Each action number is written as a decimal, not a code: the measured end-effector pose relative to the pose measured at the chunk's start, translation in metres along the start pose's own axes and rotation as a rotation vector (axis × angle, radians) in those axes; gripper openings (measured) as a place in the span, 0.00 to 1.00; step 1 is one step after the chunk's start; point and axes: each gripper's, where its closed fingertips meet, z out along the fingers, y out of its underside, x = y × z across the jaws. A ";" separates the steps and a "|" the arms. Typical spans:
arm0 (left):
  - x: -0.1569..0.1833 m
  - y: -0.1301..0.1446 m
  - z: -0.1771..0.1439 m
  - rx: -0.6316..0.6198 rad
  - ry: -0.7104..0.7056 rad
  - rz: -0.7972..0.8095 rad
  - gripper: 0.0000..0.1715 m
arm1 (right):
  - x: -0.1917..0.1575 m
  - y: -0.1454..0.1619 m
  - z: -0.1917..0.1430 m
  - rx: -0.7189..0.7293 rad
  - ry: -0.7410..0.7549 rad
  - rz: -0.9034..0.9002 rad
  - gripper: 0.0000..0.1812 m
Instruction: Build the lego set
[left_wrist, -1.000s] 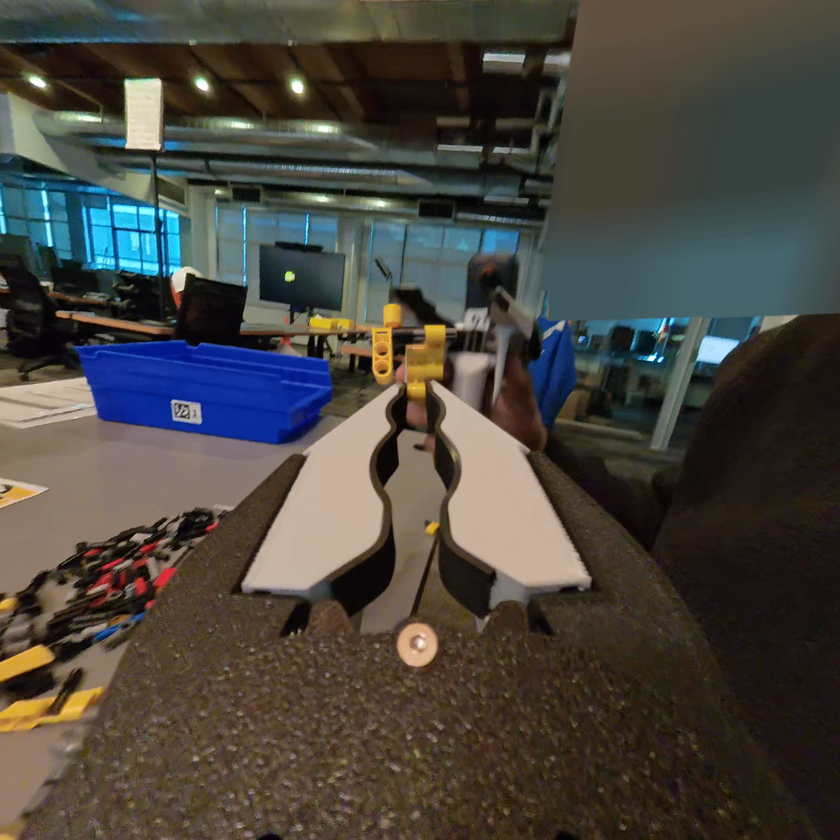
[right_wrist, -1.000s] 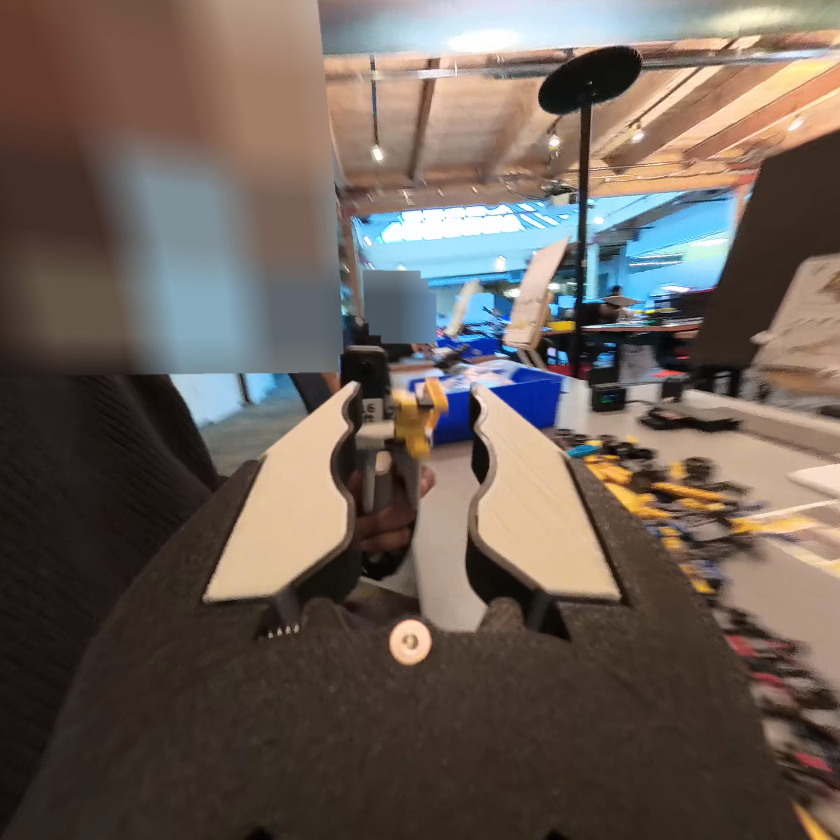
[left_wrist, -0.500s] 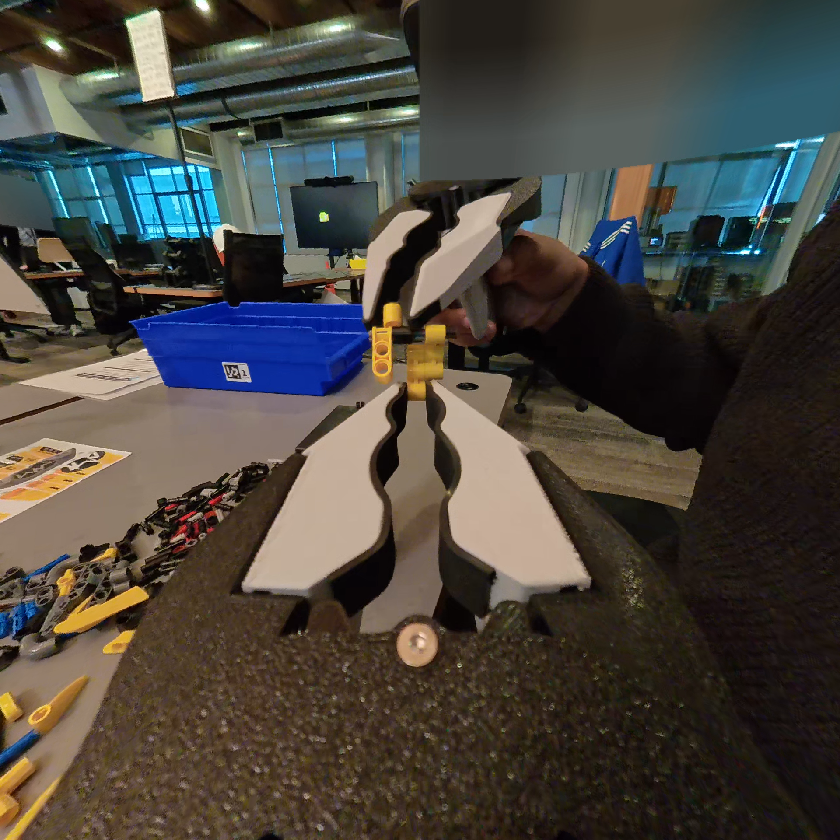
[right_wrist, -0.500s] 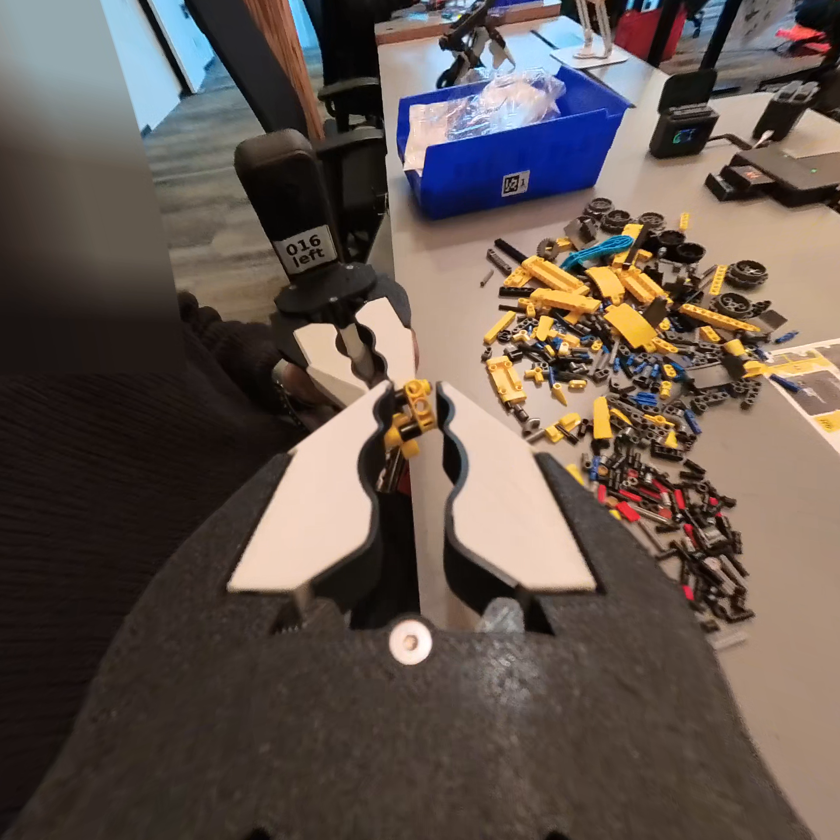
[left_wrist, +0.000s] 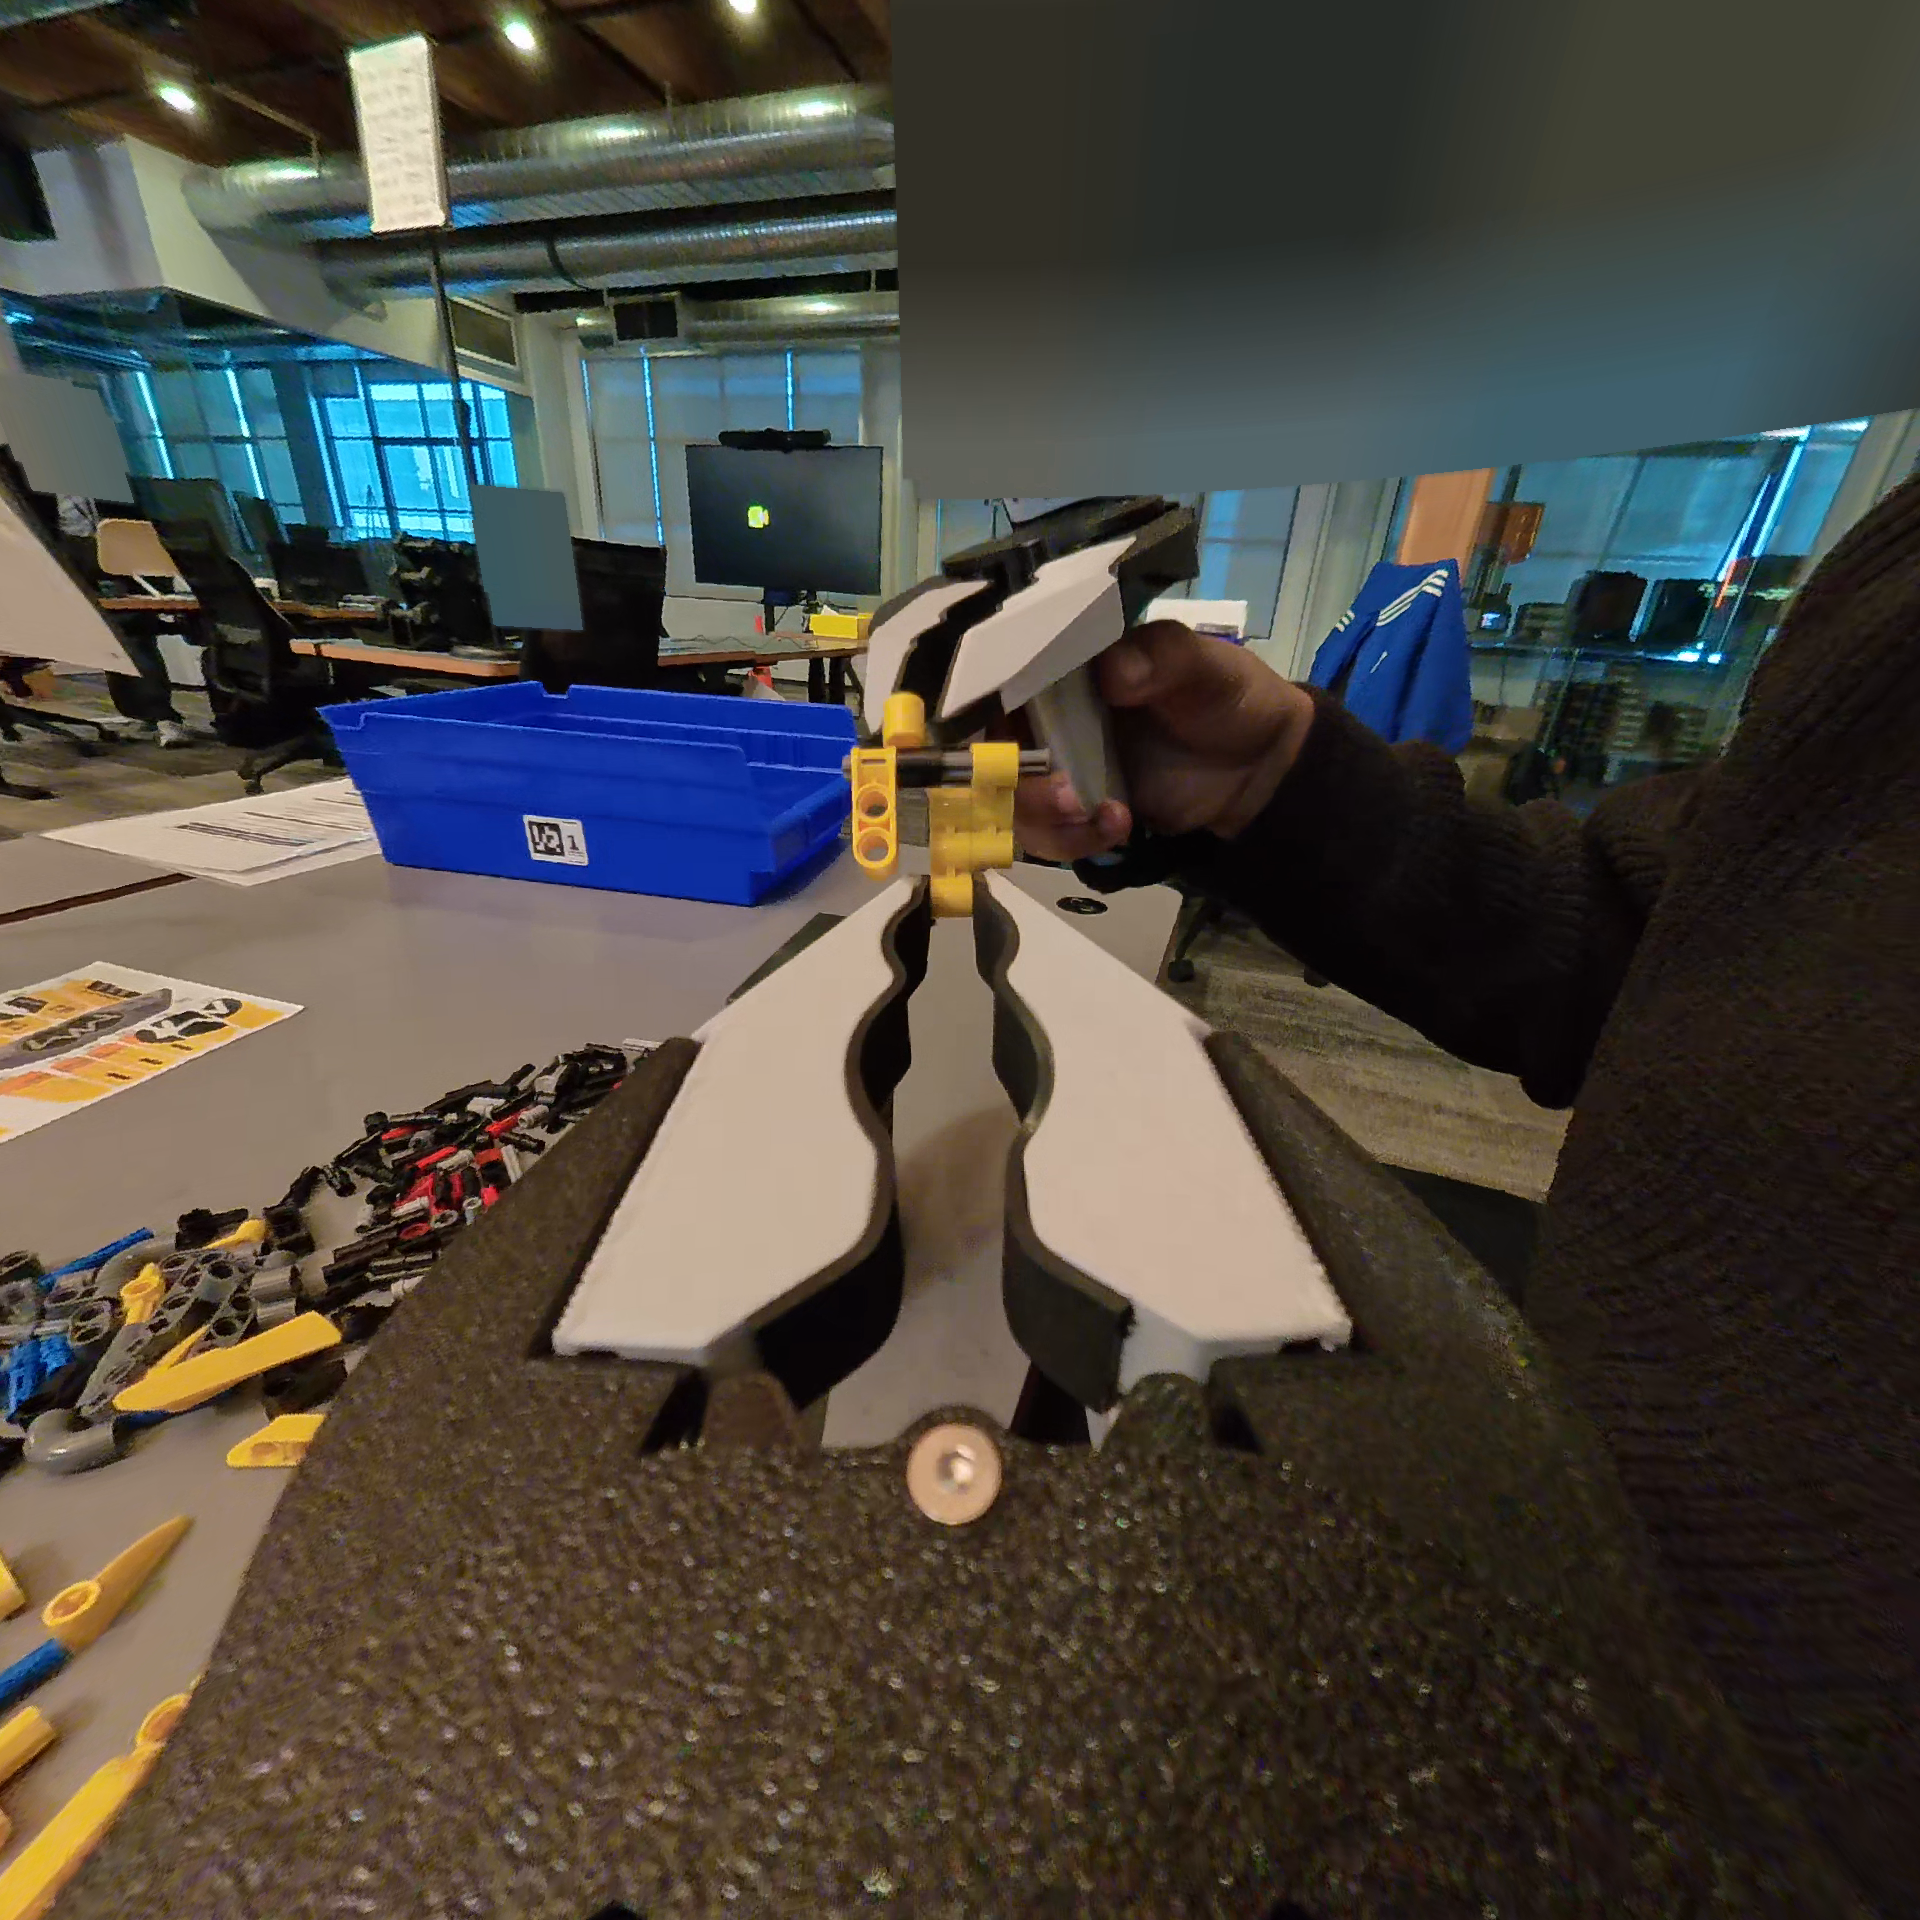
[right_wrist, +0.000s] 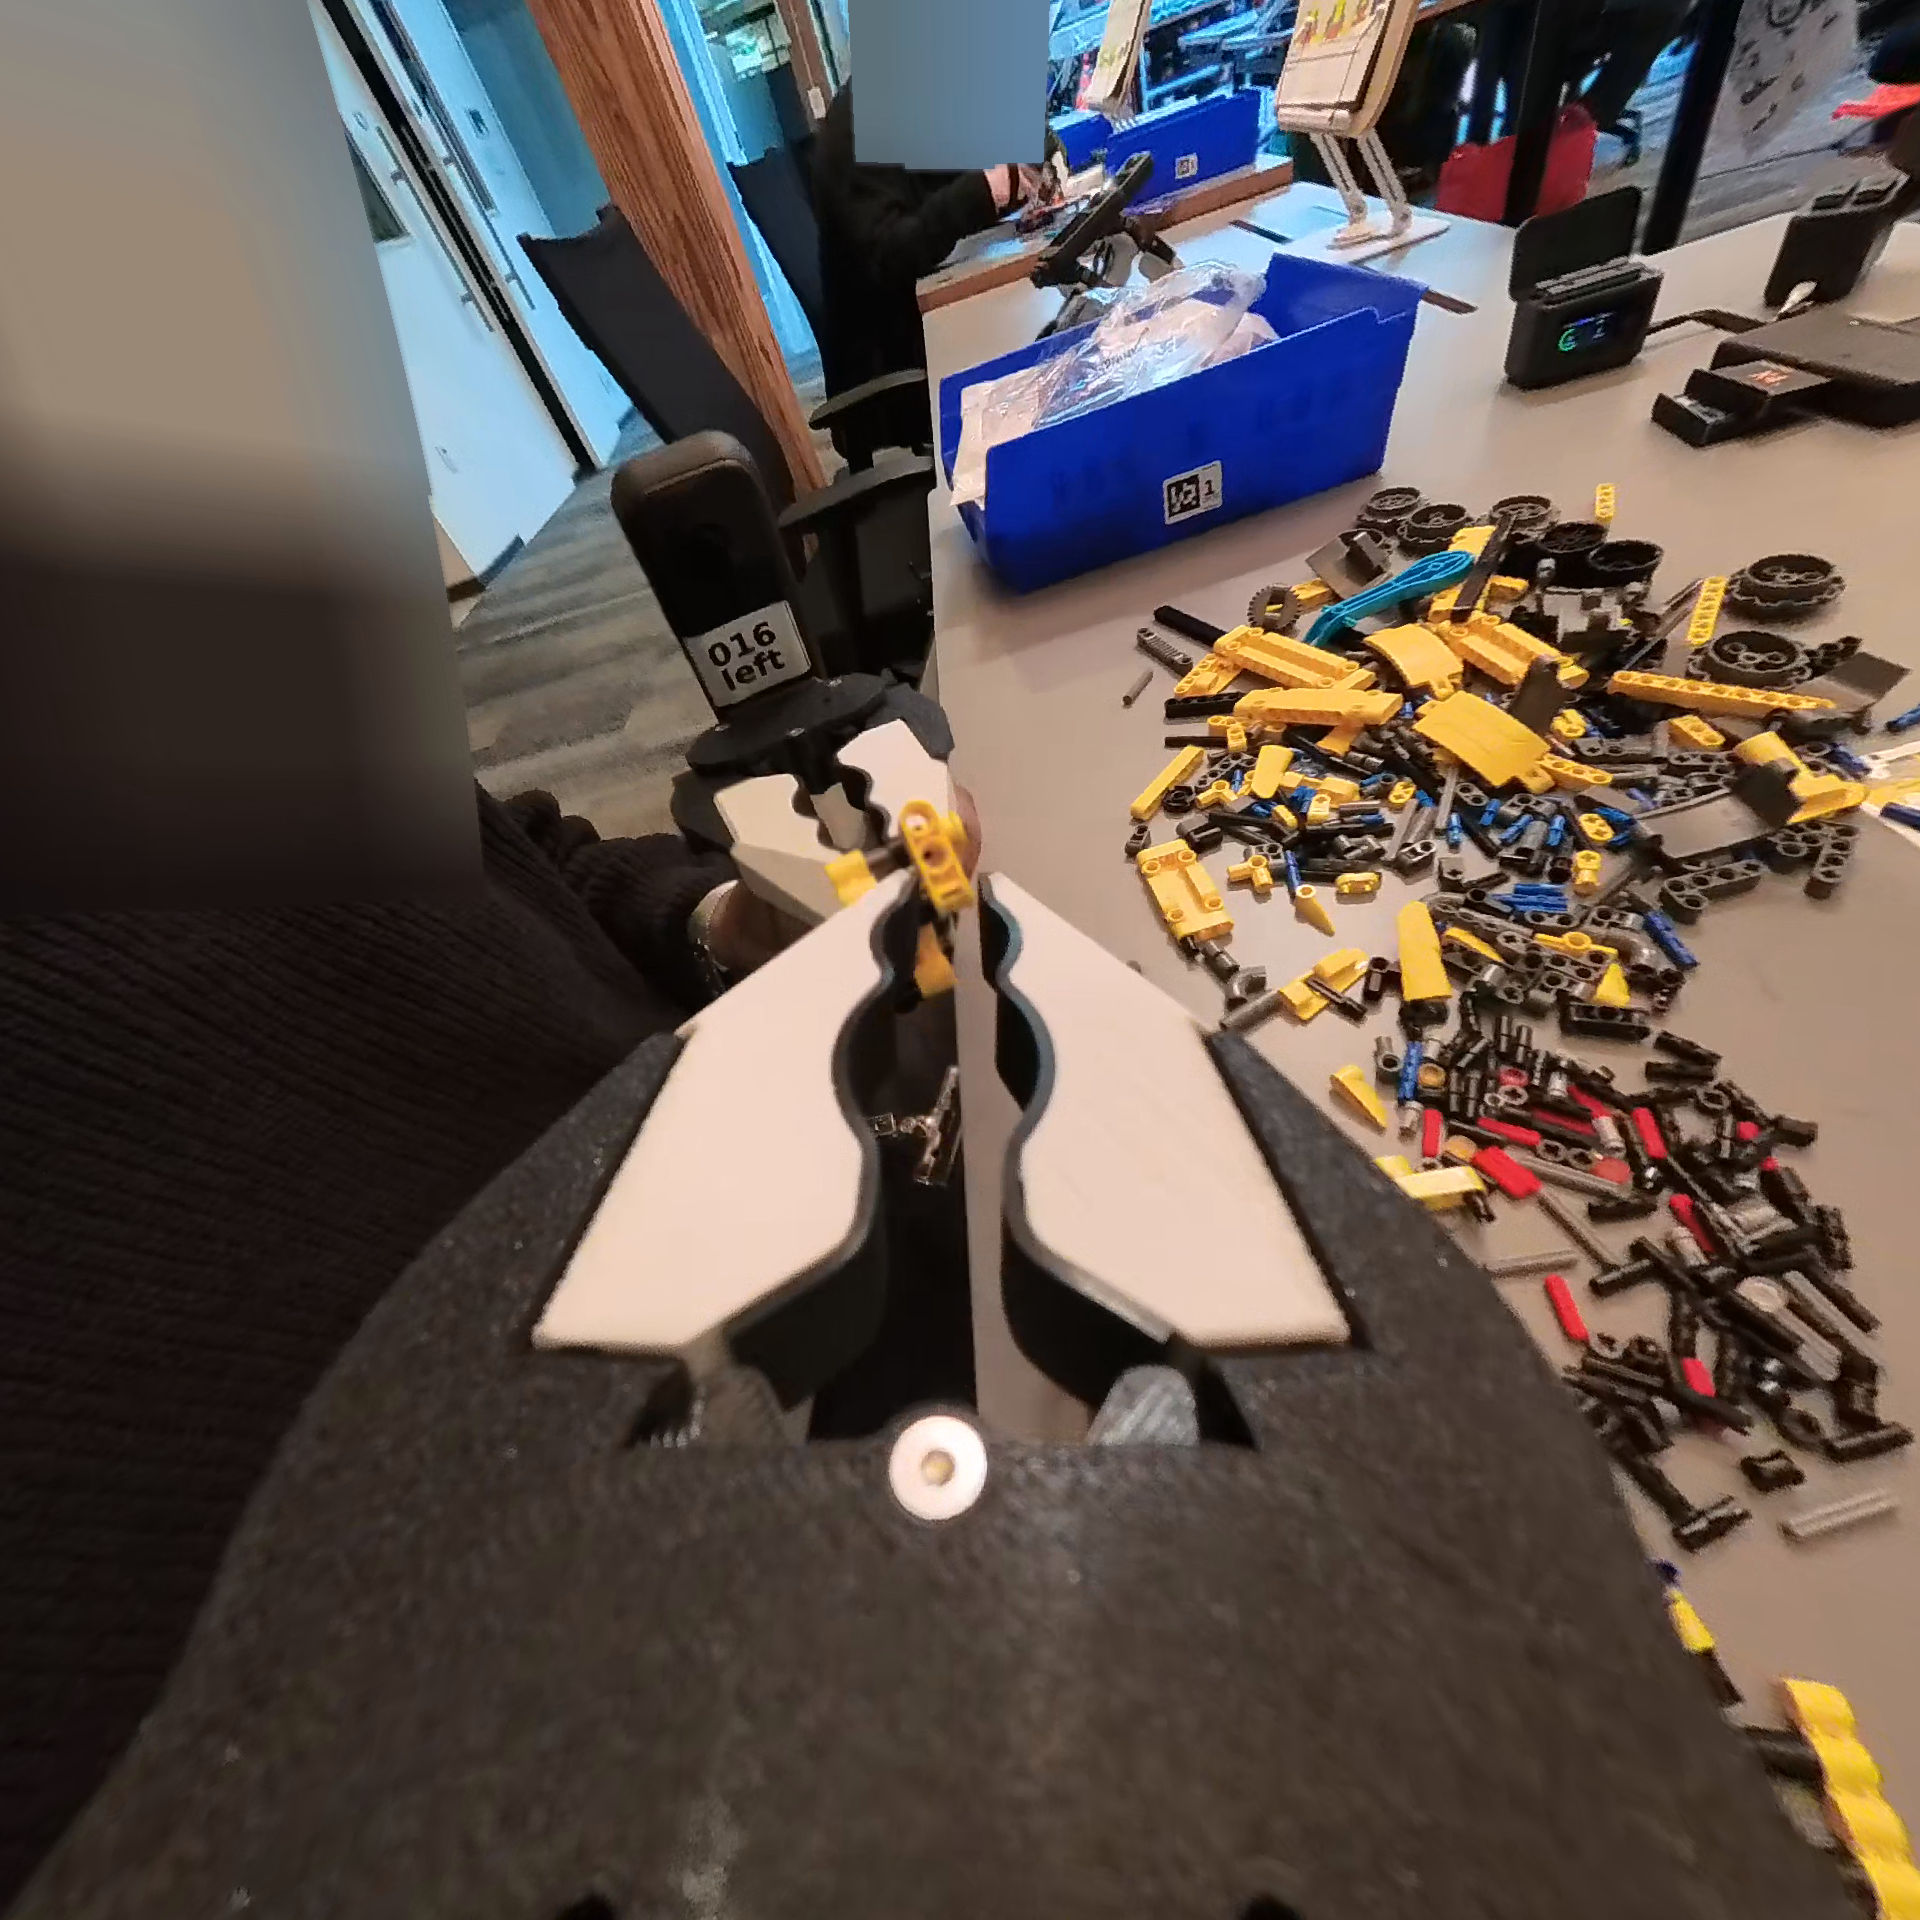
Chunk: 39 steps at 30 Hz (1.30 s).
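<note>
Together, left gripper (left_wrist: 951, 902) and right gripper (right_wrist: 940, 894) clench one small yellow assembly (left_wrist: 940, 805) above the table (left_wrist: 436, 977); loose parts (right_wrist: 1538, 831) lie unused.

Yellow-and-black brick assembly (left_wrist: 940, 805); blue bin (left_wrist: 623, 790); grey table (left_wrist: 436, 987).

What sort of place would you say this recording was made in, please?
Probably an open-plan office or workshop: desks with a monitor and office chairs, bare ceiling ducts, and a grey table strewn with toy building parts.
</note>
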 end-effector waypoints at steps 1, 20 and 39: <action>-0.001 0.000 0.000 0.000 0.000 -0.004 0.04 | 0.001 0.001 -0.001 0.004 -0.001 0.005 0.06; 0.008 0.001 -0.001 0.004 0.058 -0.005 0.04 | -0.025 0.011 -0.003 -0.110 -0.031 -0.315 0.21; 0.021 0.001 0.002 -0.004 0.096 0.033 0.04 | -0.030 -0.004 -0.006 -0.119 0.025 -0.362 0.21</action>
